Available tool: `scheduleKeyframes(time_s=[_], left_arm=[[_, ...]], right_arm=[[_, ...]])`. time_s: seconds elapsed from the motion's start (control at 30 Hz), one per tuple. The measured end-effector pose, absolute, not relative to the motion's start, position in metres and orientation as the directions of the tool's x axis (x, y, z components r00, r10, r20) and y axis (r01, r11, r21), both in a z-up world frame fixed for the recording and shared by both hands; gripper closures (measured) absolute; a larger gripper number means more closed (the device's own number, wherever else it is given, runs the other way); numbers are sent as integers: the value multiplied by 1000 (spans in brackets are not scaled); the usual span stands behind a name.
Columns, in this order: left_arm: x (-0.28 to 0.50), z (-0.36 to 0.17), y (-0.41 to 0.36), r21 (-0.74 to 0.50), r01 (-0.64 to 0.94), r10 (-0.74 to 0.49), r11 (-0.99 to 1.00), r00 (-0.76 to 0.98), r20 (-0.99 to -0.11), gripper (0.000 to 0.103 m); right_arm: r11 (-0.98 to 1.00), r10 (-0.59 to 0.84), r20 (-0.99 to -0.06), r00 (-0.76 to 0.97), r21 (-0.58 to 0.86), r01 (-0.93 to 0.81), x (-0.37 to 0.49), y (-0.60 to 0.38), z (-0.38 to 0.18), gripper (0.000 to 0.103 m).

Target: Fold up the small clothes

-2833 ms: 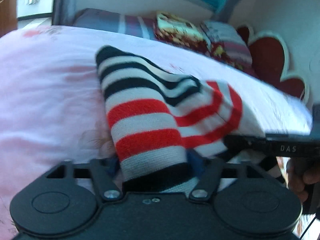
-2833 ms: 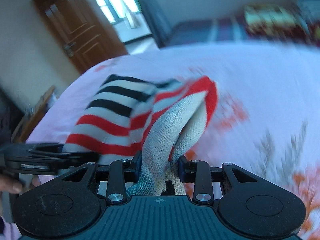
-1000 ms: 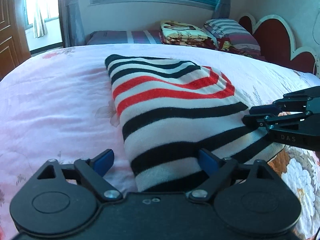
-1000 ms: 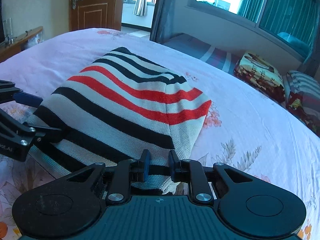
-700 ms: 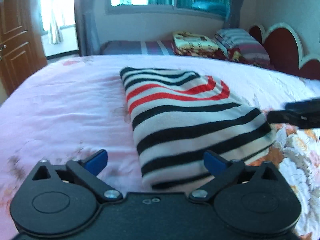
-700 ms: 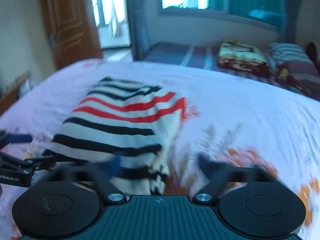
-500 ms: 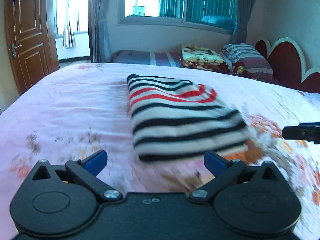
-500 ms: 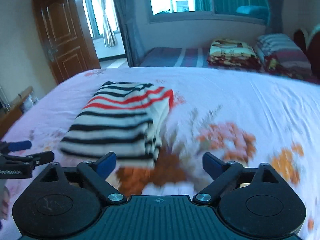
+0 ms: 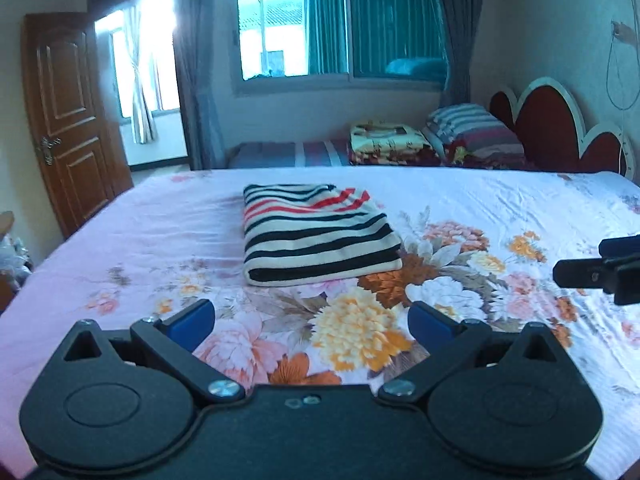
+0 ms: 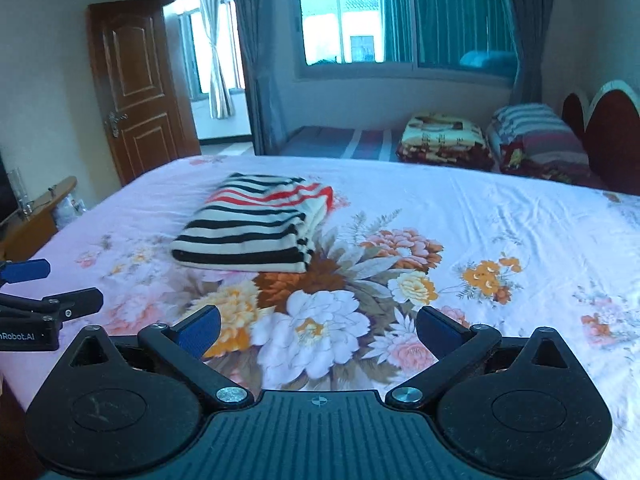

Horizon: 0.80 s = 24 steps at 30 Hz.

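On a wide bed covered with a pink sheet printed with large flowers, a striped sweater lies folded into a neat, thick rectangle. Its bands are black and cream, with a few red stripes toward the far end. It sits flat toward the far left part of the bed, with bare sheet on every side. Both hand-held tongs are well back from it, over the near part of the bed, and neither touches it. Nearest the camera, the left gripper has its blue-padded jaws spread wide with only the flowered sheet showing between them. Beside it, the right gripper is likewise spread wide and holds nothing; its jaws have just been opening. Beyond the bed stand a wooden door, a window with teal curtains, folded blankets and a dark red scalloped headboard.
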<state>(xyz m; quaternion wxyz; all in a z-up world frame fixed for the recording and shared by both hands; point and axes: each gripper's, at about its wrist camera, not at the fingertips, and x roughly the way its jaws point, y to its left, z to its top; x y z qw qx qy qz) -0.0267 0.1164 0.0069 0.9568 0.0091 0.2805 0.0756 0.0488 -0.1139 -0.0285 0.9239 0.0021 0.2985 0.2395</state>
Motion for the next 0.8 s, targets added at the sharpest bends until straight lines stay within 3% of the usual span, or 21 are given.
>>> scheduleKeyframes(time_s=[0.37,0.8], left_arm=[[-90,36,102,25,-164,156,986,863,-481,0],[-92,52,90,26,-133,131,991,893,-430,0]], right_arm=[[873,471,-489,734,137,-469,-19,-124,1,0],[896,434,-434,790,114,-430,-32,-153,23,0]])
